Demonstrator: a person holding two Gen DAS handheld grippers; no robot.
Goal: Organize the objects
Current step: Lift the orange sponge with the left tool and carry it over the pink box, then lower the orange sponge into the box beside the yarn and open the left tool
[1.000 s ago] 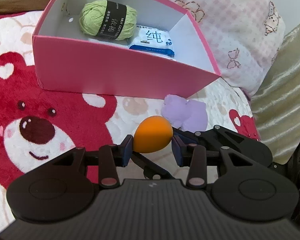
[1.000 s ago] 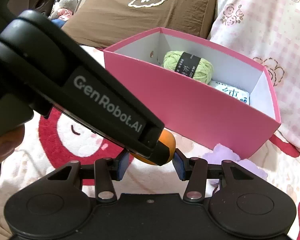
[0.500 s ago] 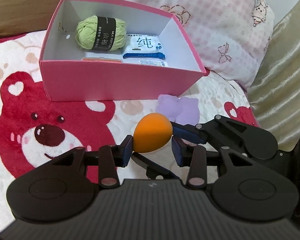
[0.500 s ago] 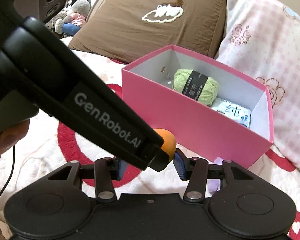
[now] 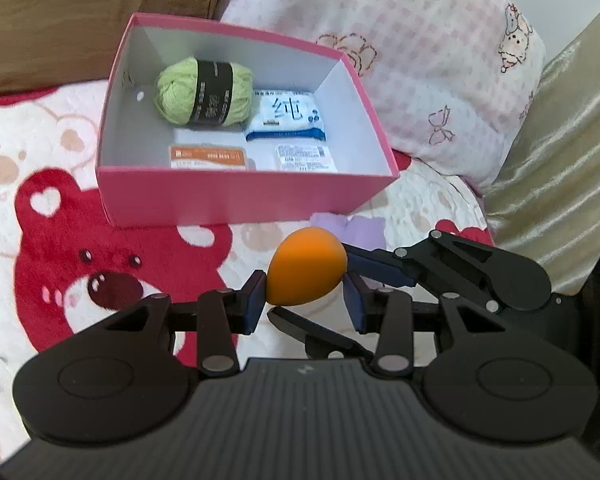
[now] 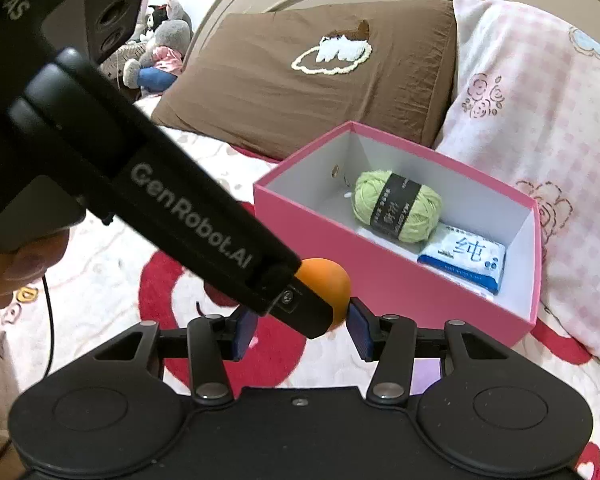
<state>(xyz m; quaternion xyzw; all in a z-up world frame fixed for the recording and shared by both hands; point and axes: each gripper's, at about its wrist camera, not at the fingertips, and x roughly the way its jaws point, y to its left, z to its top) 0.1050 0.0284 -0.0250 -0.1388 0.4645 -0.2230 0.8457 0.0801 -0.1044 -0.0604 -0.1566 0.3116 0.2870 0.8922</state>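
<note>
Both claws have risen, so the pink box [image 5: 236,196] now sits lower in view. Left claw [image 5: 306,300] and right claw [image 6: 300,326] together clench the orange sponge [image 5: 306,272] above the bed, before the box.

Matt orange sponge [image 5: 306,266]; fluffy green yarn [image 5: 204,92].

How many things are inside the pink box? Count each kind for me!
Green yarn ball: 1
Blue and white tissue pack: 1
Flat packets, one orange-labelled packet and one white-labelled packet: 2
Total: 4
</note>
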